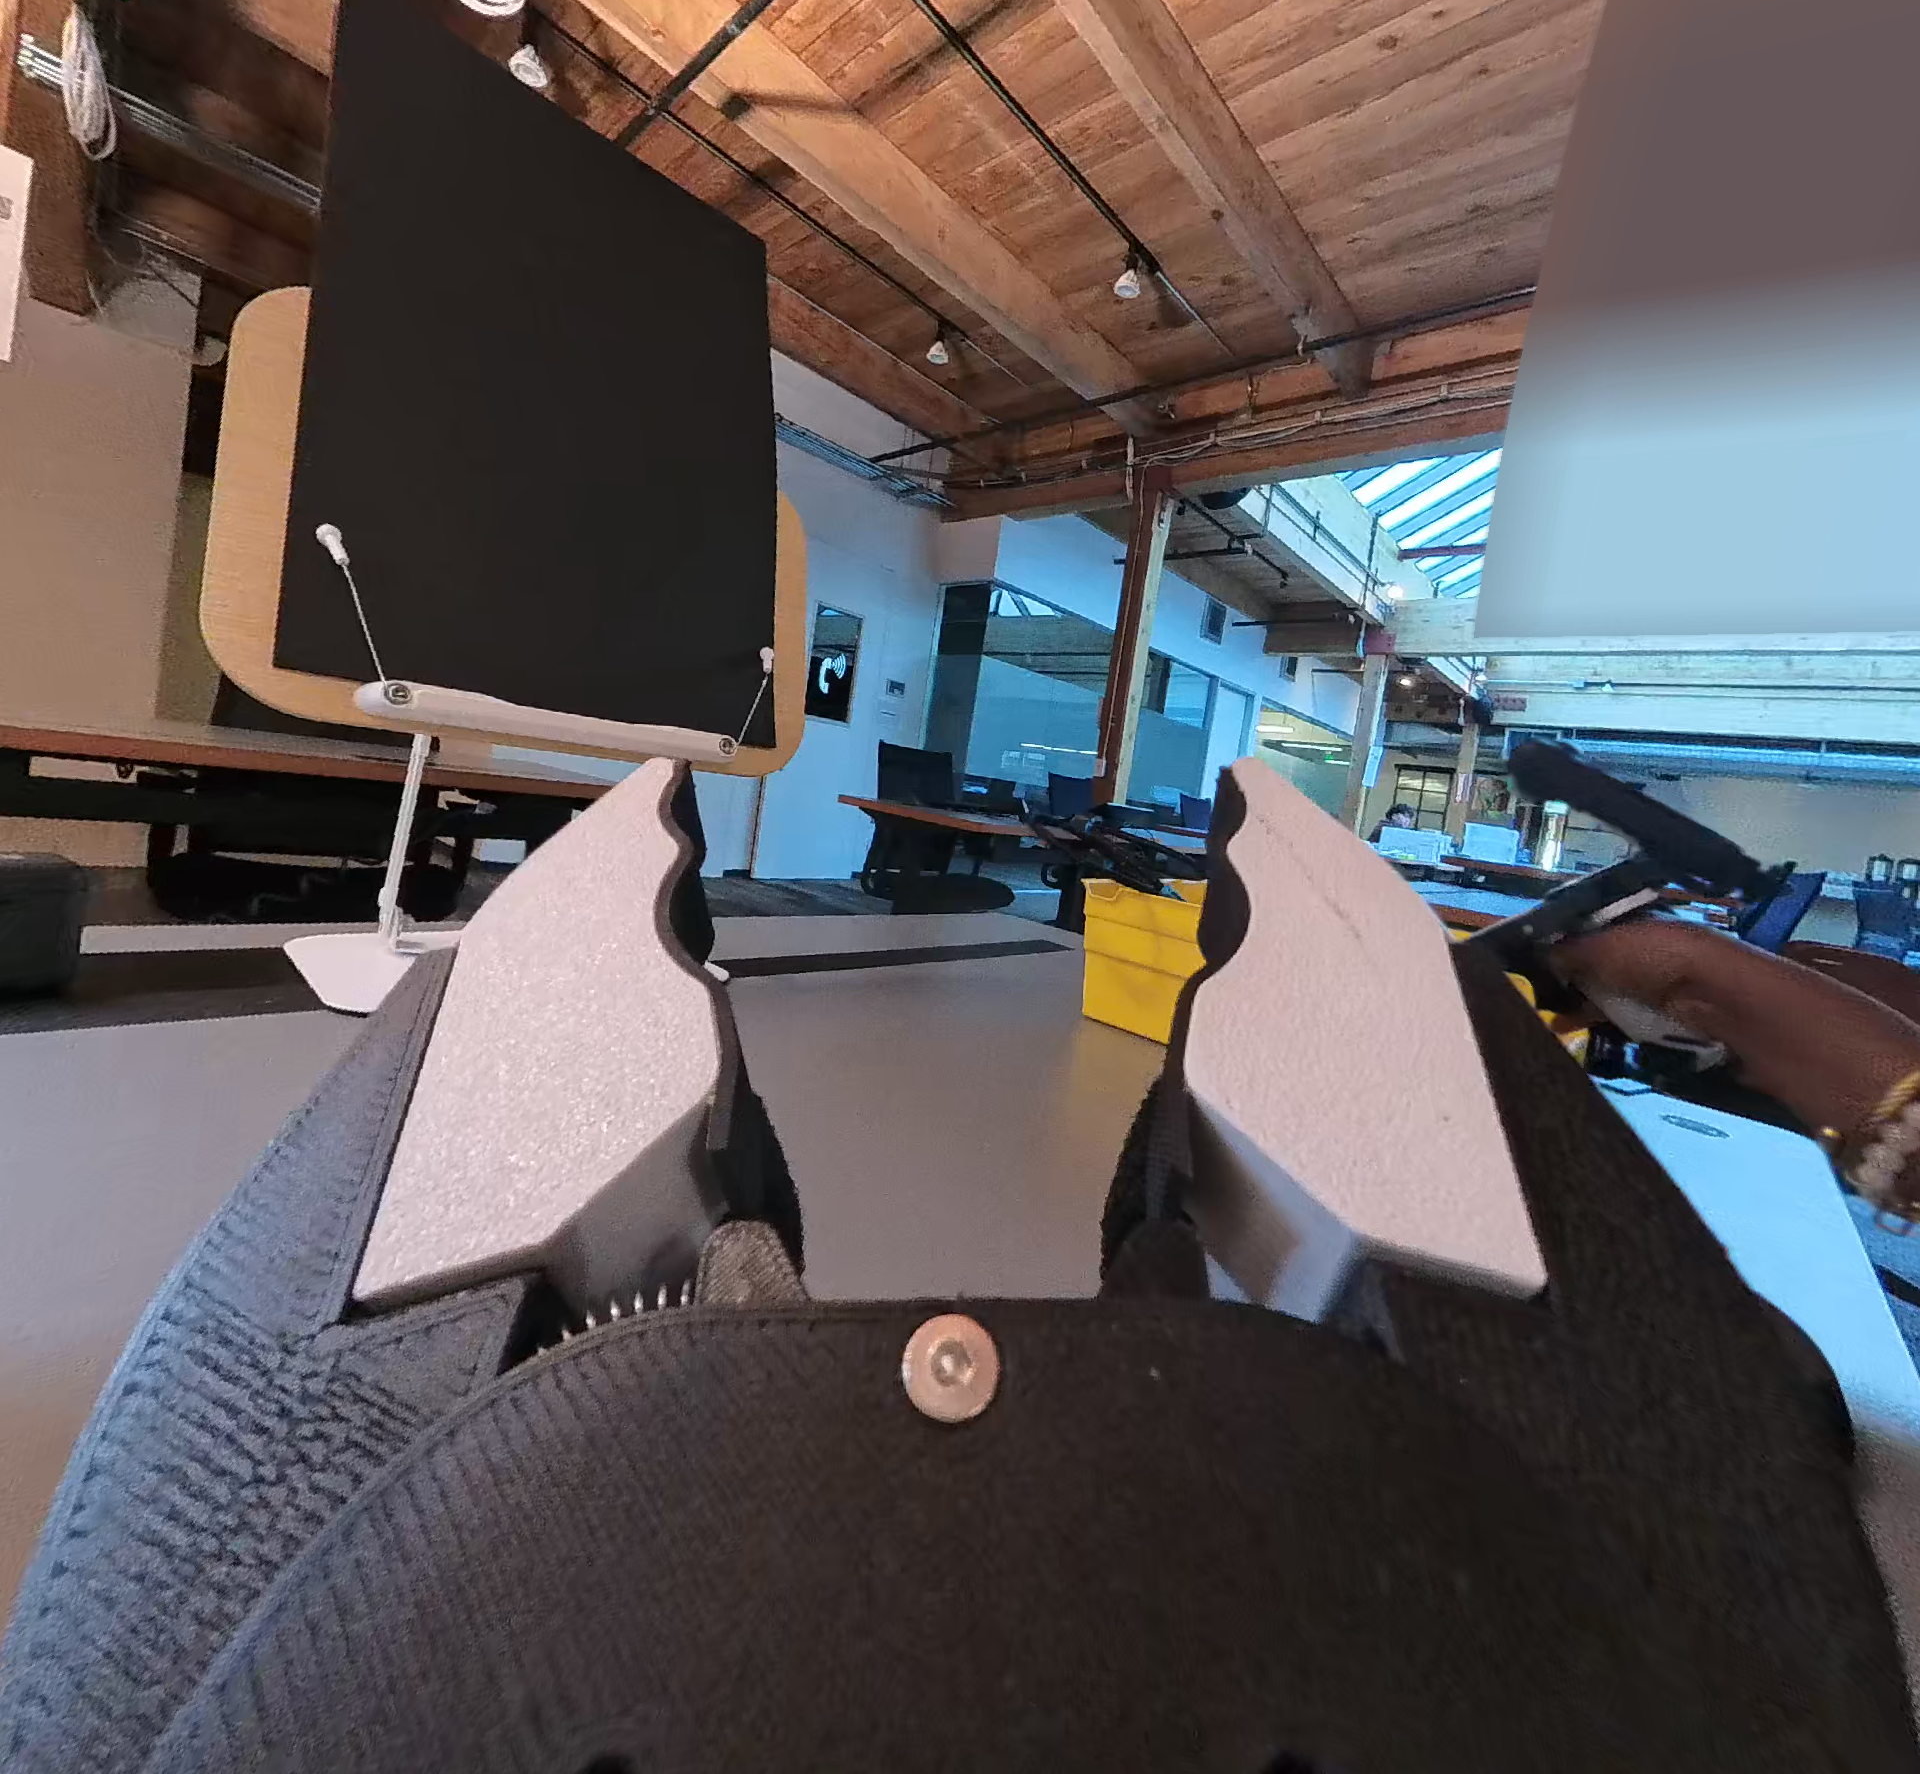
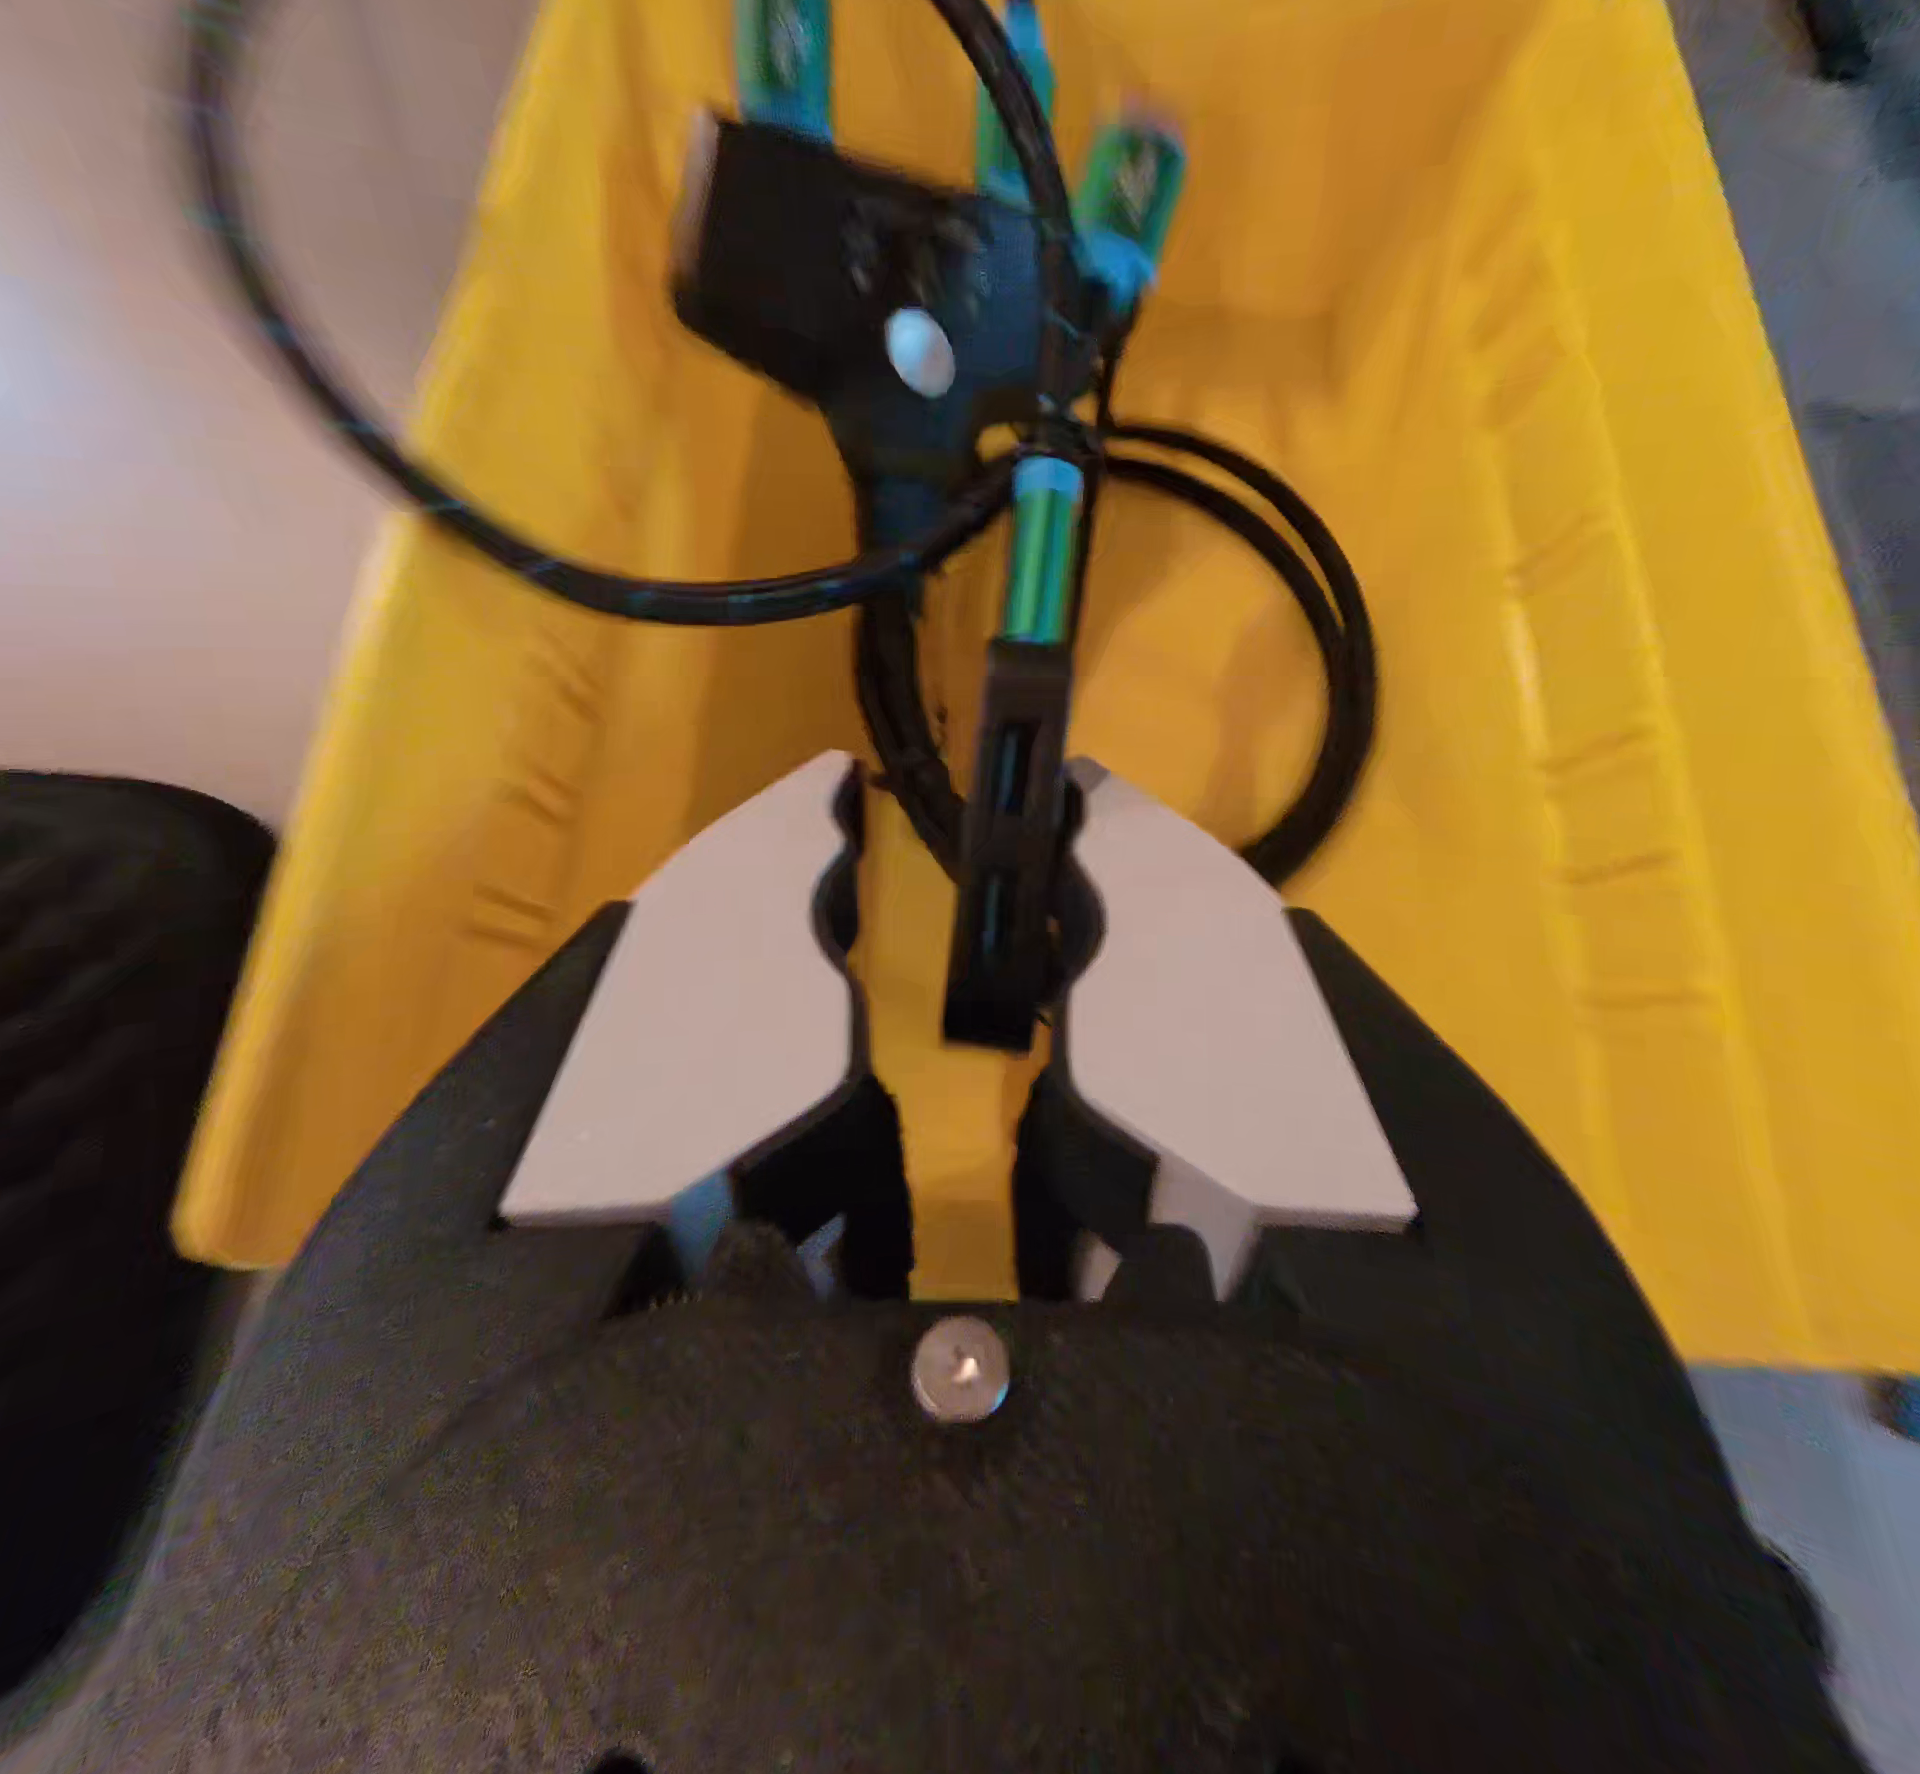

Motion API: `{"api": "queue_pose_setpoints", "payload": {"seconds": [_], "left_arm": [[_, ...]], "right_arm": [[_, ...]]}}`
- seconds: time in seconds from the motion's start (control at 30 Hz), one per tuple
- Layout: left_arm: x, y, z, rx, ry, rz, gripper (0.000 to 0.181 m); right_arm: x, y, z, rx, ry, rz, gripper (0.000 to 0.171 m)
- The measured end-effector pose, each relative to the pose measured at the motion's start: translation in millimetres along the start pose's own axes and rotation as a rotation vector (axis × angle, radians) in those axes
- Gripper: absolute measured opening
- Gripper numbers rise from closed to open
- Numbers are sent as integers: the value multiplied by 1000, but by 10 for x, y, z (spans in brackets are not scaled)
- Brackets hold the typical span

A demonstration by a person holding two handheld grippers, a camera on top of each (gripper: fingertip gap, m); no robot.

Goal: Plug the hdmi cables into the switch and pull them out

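In the right wrist view my right gripper (image 2: pixel 964 779) hangs over a yellow bin (image 2: pixel 1558 685). Its jaws stand apart around a narrow black switch (image 2: pixel 1003 893) that stands on edge, against the right finger, with a gap to the left finger. A green HDMI plug (image 2: pixel 1044 561) sits at the switch's far end. A second black box (image 2: pixel 831 259) with a white button lies farther in, with green plugs (image 2: pixel 779 41) and black cables (image 2: pixel 343 436) around it. My left gripper (image 1: pixel 956 774) is open and empty above the grey table (image 1: pixel 935 1101).
In the left wrist view the yellow bin (image 1: pixel 1138 955) stands ahead on the right. A hand (image 1: pixel 1766 1007) holds the right gripper (image 1: pixel 1621 851) beside it. A black board (image 1: pixel 540 394) on a white stand (image 1: pixel 405 851) stands at the far left. A dark object (image 2: pixel 104 1101) sits left of the bin. The tips of one gripper are about 50 cm away from the tips of the other.
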State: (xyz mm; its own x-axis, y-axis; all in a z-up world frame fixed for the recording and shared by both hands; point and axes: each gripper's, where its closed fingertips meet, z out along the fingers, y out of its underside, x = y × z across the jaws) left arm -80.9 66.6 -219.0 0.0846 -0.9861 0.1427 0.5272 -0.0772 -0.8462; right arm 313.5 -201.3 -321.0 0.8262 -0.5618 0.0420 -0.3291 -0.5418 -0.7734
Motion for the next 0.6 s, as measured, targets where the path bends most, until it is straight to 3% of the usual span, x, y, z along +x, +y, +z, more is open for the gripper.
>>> {"api": "queue_pose_setpoints", "payload": {"seconds": [0.1, 0.27, 0.4, 0.5, 0.6], "left_arm": [[46, 9, 4, -6, 15, 30, 92], [181, 48, 12, -29, 57, 113, 91], [296, 67, -10, -39, 91, 173, 92], [348, 44, -49, -23, 97, 205, 91], [376, 6, -93, -2, 99, 202, 90]], "right_arm": [[-109, -238, -191, 199, -33, 19, 62], [-289, -532, -811, 565, 128, -169, 112], [-528, -343, -1088, 690, 147, -138, 115], [-810, -46, -929, 650, 0, -94, 114], [-839, 163, -681, 538, 23, -141, 109]]}}
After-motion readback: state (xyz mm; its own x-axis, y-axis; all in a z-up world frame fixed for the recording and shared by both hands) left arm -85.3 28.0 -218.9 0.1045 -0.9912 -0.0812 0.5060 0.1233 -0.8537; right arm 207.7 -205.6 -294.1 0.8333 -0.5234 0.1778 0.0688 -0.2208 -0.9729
